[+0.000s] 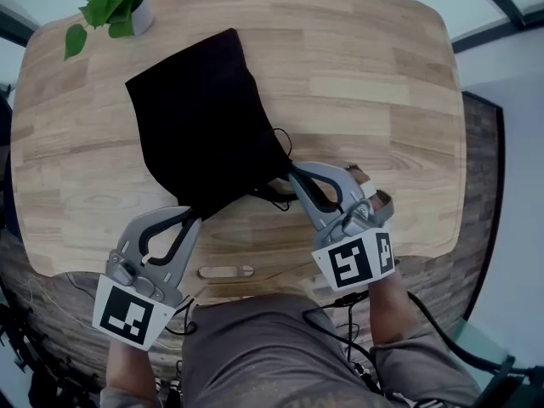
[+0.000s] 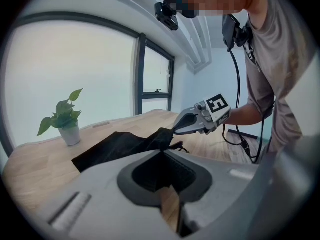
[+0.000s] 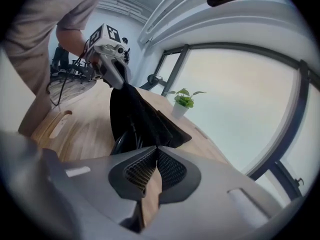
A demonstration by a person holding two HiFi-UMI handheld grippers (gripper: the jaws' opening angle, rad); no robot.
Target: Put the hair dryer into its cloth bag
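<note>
Both my grippers are clamped on the near rim of the cloth bag point(image 1: 200, 117). My left gripper point(image 1: 194, 218) pinches the rim's left corner at lower centre-left of the head view, and my right gripper point(image 1: 291, 172) is shut on the right corner at centre. The rim is lifted between them, while the rest of the bag lies on the table point(image 1: 365, 83).

I see no hair dryer anywhere on the wood, so I judge it is already inside and I am finishing at the mouth. A thin black cord point(image 1: 280, 198) loops out there; I cannot tell whether it is the drawstring or the dryer's lead.

Next I should keep one pinch firm and tuck in or draw that cord without tipping the bag.

The bag's long axis runs from its mouth at lower centre to its closed end at upper left, toward the plant point(image 1: 115, 7).
</note>
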